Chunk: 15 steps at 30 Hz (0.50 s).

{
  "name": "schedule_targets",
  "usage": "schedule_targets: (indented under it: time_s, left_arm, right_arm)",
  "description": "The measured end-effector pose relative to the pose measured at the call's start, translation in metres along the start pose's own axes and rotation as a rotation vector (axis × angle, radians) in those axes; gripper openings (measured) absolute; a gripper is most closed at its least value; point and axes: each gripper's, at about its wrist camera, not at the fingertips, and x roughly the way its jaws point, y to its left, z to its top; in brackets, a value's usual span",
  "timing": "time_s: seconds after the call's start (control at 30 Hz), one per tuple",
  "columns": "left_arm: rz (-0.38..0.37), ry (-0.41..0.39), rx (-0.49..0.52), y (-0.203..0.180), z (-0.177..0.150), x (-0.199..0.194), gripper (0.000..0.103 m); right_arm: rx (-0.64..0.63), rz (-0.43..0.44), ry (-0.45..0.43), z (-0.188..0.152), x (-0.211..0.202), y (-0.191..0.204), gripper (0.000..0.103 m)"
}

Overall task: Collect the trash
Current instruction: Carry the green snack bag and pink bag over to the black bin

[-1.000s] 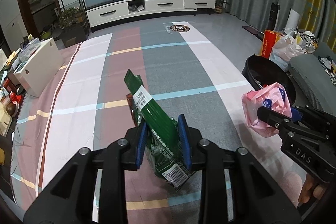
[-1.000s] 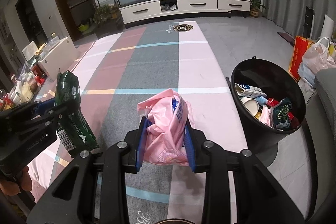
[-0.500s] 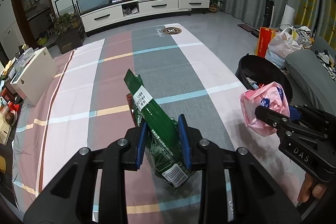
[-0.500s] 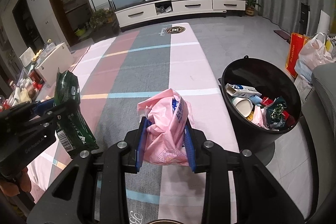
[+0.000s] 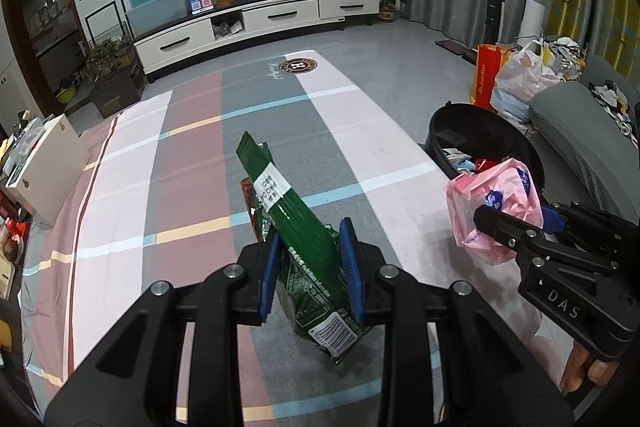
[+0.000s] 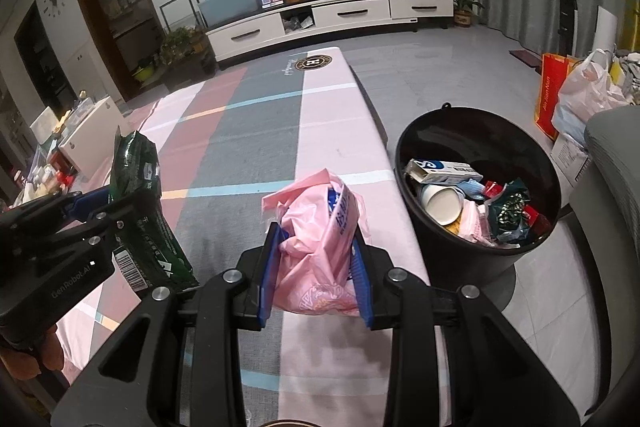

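My left gripper (image 5: pixel 311 269) is shut on a green snack packet (image 5: pixel 298 227) with a white label, held upright above the checked cloth. In the right wrist view the same green packet (image 6: pixel 144 211) shows at the left, in the left gripper (image 6: pixel 86 211). My right gripper (image 6: pixel 316 273) is shut on a crumpled pink plastic bag (image 6: pixel 320 247); the pink bag (image 5: pixel 494 205) also appears at the right of the left wrist view. A black trash bin (image 6: pixel 478 147) stands on the floor to the right of the table, holding a paper cup, a box and wrappers.
The long table (image 6: pixel 248 131) wears a pink, grey and white checked cloth. A white box (image 5: pixel 48 171) and clutter sit at its left edge. A grey sofa (image 5: pixel 576 131), shopping bags (image 5: pixel 520 79) and a TV cabinet (image 5: pixel 256 23) surround it.
Both grippers have drifted rightward toward the bin, each keeping its load. The bin sits more centrally and its contents show more fully than before.
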Motion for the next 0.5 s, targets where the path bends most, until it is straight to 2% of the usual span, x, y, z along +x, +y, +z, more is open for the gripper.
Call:
schedule_targets:
  time_s: [0.5]
  left_arm:
    - [-0.019,-0.007,0.04,-0.025,0.013,0.005,0.03]
  right_arm:
    - [0.048,-0.01,-0.013,0.001,-0.002,-0.023,0.034]
